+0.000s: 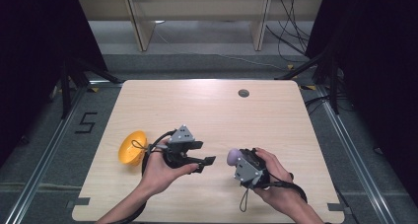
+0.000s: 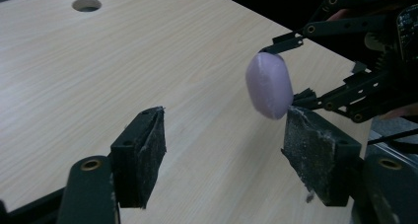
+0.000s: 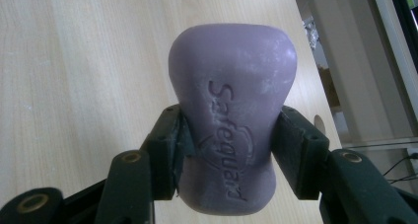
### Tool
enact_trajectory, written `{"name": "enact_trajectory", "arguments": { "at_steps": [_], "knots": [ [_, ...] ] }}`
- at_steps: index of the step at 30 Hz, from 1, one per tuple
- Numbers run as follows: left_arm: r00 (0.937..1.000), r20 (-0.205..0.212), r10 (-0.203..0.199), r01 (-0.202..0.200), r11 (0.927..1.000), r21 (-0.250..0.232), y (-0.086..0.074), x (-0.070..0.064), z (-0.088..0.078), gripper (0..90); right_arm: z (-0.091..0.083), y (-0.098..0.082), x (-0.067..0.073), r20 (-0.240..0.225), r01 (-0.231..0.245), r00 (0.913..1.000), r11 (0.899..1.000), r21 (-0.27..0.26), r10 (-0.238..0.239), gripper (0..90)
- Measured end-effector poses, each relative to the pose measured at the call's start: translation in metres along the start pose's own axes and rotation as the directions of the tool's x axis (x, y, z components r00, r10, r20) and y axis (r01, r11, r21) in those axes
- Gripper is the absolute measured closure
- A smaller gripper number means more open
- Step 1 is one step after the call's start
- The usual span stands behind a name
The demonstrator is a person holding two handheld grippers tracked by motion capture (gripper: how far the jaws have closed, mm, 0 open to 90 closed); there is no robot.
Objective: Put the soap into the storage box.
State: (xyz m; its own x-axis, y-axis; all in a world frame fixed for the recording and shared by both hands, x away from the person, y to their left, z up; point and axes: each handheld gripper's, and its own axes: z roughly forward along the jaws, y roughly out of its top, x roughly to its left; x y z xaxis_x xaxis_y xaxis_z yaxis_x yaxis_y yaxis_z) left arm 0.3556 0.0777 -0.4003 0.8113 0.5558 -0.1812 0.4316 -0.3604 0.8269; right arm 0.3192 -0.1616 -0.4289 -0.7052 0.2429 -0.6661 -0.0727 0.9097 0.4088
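Note:
A purple bar of soap (image 3: 231, 120) with raised lettering is clamped between the jaws of my right gripper (image 3: 226, 150). In the high view the soap (image 1: 233, 156) sticks out to the left of the right gripper (image 1: 237, 160), lifted just above the table. My left gripper (image 1: 204, 153) stands open a short way to the left, its jaws pointing right toward the soap. From the left gripper view, the soap (image 2: 269, 86) floats just beyond the right-hand pad (image 2: 315, 160) of my left gripper (image 2: 226, 160), nothing between the pads.
A yellow bowl (image 1: 132, 147) lies tipped on its side at the table's left edge, behind the left hand. The wooden table (image 1: 207, 110) has a round cable hole (image 1: 243, 93) at the far middle. Shelving and cables sit beyond the table.

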Motion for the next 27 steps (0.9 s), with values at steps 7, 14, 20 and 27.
{"name": "enact_trajectory", "arguments": {
  "at_steps": [7, 14, 20, 27],
  "knots": [
    [0.9973, 0.062, -0.040, 0.038, 0.9987, 0.034, 0.010, -0.007, 0.028, 32.8, 0.000, 0.001, 0.004, -0.006, -0.052, 0.9986, 0.998, 0.016, 0.052, 49.9],
    [0.9917, 0.111, -0.064, 0.056, 0.9960, 0.070, 0.016, -0.012, 0.043, 34.3, 0.001, 0.001, 0.004, -0.005, -0.042, 0.9991, 0.999, 0.008, 0.042, 50.0],
    [0.9876, 0.138, -0.074, 0.064, 0.9946, 0.082, 0.020, -0.012, 0.052, 36.9, 0.002, 0.003, 0.005, 0.005, -0.052, 0.9986, 0.998, -0.020, 0.052, 50.0],
    [0.9834, 0.150, -0.103, 0.086, 0.9893, 0.118, 0.019, -0.012, 0.062, 39.6, -0.003, 0.005, 0.015, 0.023, -0.179, 0.9838, 0.983, 0.048, 0.178, 50.0]
  ]
}}
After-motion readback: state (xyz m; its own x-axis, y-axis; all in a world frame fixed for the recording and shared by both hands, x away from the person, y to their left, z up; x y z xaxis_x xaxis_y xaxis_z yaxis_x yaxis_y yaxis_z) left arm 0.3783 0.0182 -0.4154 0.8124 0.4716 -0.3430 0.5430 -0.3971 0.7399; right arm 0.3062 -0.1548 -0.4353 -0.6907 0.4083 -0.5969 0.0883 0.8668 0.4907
